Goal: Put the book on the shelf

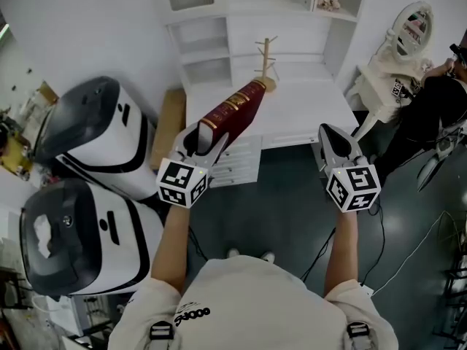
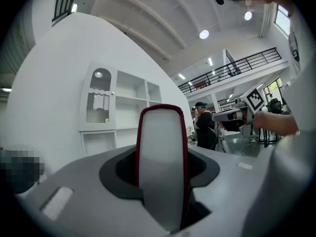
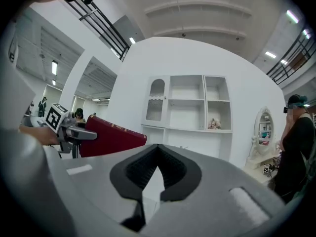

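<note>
A dark red hardback book (image 1: pixel 235 106) juts forward over the white desk, and my left gripper (image 1: pixel 205 134) is shut on its near end. In the left gripper view the book (image 2: pixel 162 157) stands on edge between the jaws, its pale page edge facing me, with the white shelf unit (image 2: pixel 129 113) behind it. My right gripper (image 1: pixel 333 134) hangs level to the right with nothing in it, jaws closed to a point. The right gripper view shows its pads (image 3: pixel 143 174) meeting at the tips, the held book (image 3: pixel 111 138) at the left and the shelf unit (image 3: pixel 191 107) ahead.
The white shelf unit (image 1: pixel 219 46) rises behind a white desk (image 1: pixel 306 100) with drawers. A wooden peg stand (image 1: pixel 267 60) is on the desk. A vanity mirror (image 1: pixel 408 31) and a person (image 1: pixel 438 108) are at the right. Two large white and black machines (image 1: pixel 95 133) stand at the left.
</note>
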`<state>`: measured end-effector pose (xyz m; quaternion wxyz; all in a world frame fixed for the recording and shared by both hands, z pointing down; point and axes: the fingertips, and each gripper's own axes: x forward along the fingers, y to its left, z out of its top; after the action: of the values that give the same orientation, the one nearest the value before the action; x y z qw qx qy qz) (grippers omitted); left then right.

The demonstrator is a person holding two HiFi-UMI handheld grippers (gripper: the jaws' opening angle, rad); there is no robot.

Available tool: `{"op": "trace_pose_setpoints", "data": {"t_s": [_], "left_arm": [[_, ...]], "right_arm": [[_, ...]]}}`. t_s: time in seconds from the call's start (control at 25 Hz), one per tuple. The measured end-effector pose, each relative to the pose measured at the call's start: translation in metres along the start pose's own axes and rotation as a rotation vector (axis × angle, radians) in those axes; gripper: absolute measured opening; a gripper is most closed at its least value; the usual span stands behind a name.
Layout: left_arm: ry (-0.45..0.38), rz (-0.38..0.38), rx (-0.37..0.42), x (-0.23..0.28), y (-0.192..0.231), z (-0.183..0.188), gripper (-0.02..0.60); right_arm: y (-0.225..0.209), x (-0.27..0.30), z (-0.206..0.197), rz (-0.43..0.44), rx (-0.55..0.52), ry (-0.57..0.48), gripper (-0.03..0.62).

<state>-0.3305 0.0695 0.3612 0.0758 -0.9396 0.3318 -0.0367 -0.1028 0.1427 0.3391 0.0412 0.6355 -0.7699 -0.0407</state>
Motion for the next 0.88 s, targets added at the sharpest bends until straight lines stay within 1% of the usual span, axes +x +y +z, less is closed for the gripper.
{"op": "trace_pose_setpoints", "data": {"t_s": [0.12, 0.32, 0.48, 0.64, 0.8, 0.88], "left_arm": [[0.000, 0.004, -0.007, 0.008, -0.011, 0.000, 0.227], [0.000, 0.036, -0.013, 0.021, -0.029, 0.002, 0.227], [0.011, 0.036, -0.015, 0.033, -0.047, -0.004, 0.227], [0.011, 0.037, -0.020, 0.048, -0.054, -0.003, 0.227], [0.005, 0.031, -0.024, 0.070, -0.055, -0.001, 0.227], [0.010, 0.021, -0.025, 0.082, -0.054, -0.003, 0.227]], "right_arm": [[-0.013, -0.005, -0.001, 0.001, -0.013, -0.010, 0.002], [-0.037, -0.015, -0.007, 0.037, -0.011, -0.034, 0.002], [-0.053, -0.019, -0.022, 0.041, -0.054, -0.010, 0.002], [-0.065, -0.016, -0.025, 0.063, -0.052, -0.003, 0.002], [-0.087, -0.009, -0.021, 0.048, -0.013, -0.029, 0.002], [-0.095, -0.005, -0.021, 0.038, -0.011, -0.034, 0.002]]}}
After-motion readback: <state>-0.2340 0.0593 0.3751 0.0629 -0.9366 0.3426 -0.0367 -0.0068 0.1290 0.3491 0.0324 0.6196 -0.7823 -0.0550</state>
